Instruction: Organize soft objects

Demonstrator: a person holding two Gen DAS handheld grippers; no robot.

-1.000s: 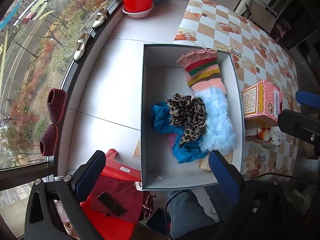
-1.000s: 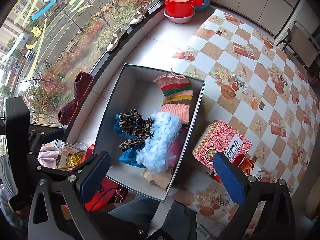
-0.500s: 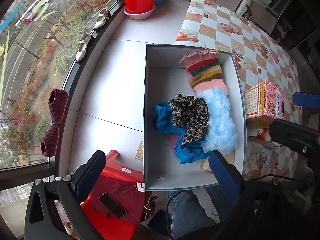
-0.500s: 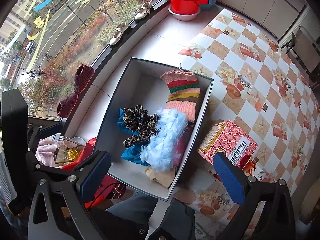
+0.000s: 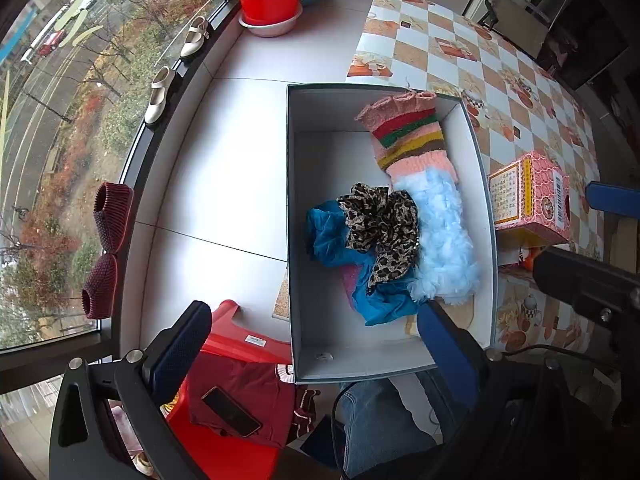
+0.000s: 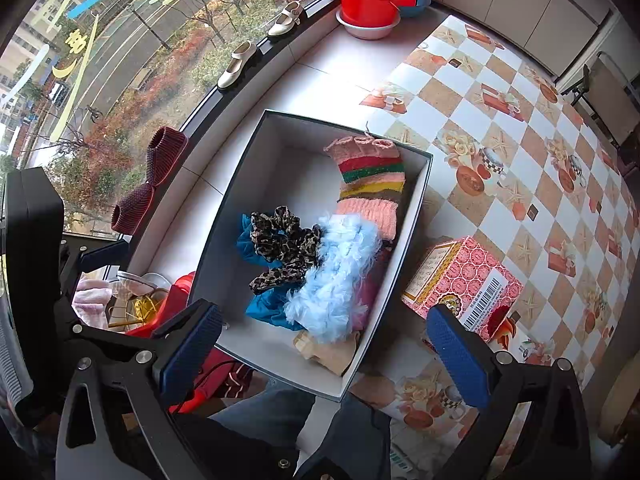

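Both grippers hang above the scene with their jaws spread wide and nothing between them. The left gripper (image 5: 312, 344) is over the near end of the box (image 5: 294, 208), and the right gripper (image 6: 324, 344) is over the same near end, a little more to the side of the tabletop (image 6: 500, 128).

The soft things are already inside the box, which overhangs the left edge of the tabletop. The striped knit sock (image 5: 408, 136) lies against the far right corner, with its long axis running along the right wall toward the near end. The fluffy blue piece (image 5: 444, 236) continues the same line just below it. The leopard scrunchie (image 5: 380, 228) rests on the blue cloth (image 5: 332, 236) near the middle; a beige piece (image 6: 332, 352) sits at the near right corner.

All of them lie forward and below both grippers (the right one seems slightly nearer to the fluffy row, though I cannot be sure).

The right wrist view shows the beige piece clearly, and a pink cloth (image 6: 94, 304) outside the box on the left. The left wrist view shows instead a dark red garment (image 5: 248, 392) with a phone (image 5: 230, 412) on it, below the box.
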